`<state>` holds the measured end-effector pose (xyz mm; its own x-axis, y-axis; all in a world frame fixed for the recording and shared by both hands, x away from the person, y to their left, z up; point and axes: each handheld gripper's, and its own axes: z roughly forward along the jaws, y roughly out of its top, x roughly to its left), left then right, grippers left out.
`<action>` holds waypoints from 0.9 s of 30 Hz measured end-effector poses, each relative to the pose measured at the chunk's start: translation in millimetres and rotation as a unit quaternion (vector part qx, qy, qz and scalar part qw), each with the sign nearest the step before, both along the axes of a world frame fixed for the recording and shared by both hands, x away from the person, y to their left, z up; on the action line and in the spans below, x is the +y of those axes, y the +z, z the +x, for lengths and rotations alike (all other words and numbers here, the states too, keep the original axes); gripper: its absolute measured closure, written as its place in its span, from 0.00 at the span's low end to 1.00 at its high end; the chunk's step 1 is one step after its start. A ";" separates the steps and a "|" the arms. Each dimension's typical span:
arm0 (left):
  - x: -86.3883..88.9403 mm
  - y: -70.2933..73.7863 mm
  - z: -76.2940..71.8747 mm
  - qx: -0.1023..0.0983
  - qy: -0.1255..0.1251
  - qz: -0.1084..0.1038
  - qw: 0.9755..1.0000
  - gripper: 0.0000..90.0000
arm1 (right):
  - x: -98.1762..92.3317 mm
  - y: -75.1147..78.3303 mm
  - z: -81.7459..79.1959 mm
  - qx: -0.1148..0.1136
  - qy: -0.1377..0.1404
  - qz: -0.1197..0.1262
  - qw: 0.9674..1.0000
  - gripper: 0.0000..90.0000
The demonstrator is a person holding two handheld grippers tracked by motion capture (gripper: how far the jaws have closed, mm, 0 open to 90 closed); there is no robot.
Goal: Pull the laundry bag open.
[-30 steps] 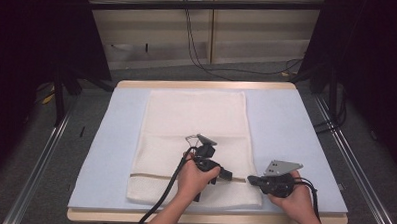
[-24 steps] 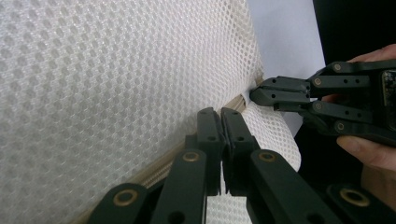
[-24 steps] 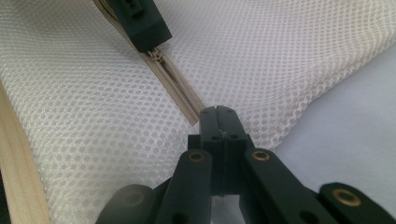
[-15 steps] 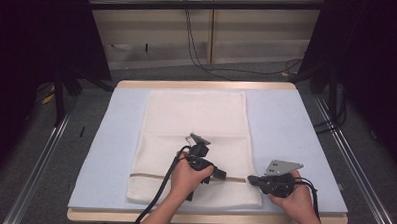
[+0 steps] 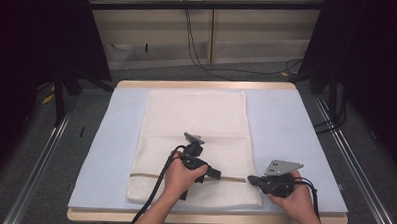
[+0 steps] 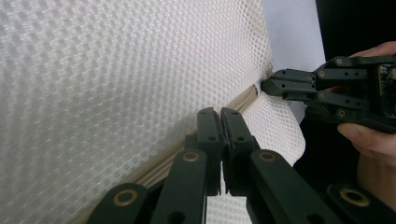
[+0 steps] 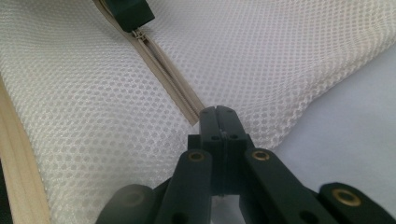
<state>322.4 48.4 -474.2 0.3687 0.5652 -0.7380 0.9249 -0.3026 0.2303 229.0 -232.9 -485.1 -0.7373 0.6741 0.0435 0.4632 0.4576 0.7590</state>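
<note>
High view first: we see a white mesh bag lying flat on the pale blue mat that covers the bench. A beige zipper runs across the bag near its edge closest to us.

Our left tool sits over the zipper line, about midway across the bag, its cable trailing back past the bench edge. In the left gripper view its jaws stand pressed together right on the beige zipper, seemingly pinching something small there; the pull itself is too hidden for us to make out.

Our right tool rests at the bag's right side, at the end of the zipper. In the right gripper view its jaws are closed, with the zipper's end and the mesh running in right at their tips, so it appears to clamp the bag at that spot. Farther along the zipper in that view, the black tip of the left tool sits on the zipper track. The two tools lie near each other along the same line.
</note>
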 end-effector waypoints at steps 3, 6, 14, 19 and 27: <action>3.6 -0.1 -0.3 -0.002 -0.002 -0.002 1.000 0.97 | 0.0 -0.1 0.1 0.001 0.000 0.002 1.000 1.00; 5.8 0.3 -0.2 -0.001 0.002 0.003 1.000 0.97 | -0.3 -0.1 0.3 0.002 0.001 0.003 1.000 1.00; 12.4 1.3 1.1 -0.001 0.004 -0.004 1.000 0.97 | -0.4 0.0 0.5 0.003 0.001 0.003 1.000 1.00; 20.0 2.2 2.1 -0.005 0.007 0.002 1.000 0.97 | -0.3 0.2 0.8 0.004 0.003 0.003 1.000 1.00; 27.3 4.3 1.4 -0.003 0.011 -0.005 1.000 0.97 | 0.1 0.2 0.4 0.004 0.000 0.003 1.000 1.00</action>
<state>323.7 75.7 -469.9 0.3599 0.5662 -0.7415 0.9302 -0.2793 0.2382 229.5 -232.8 -485.0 -0.7371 0.6736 0.0538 0.4688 0.4524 0.7586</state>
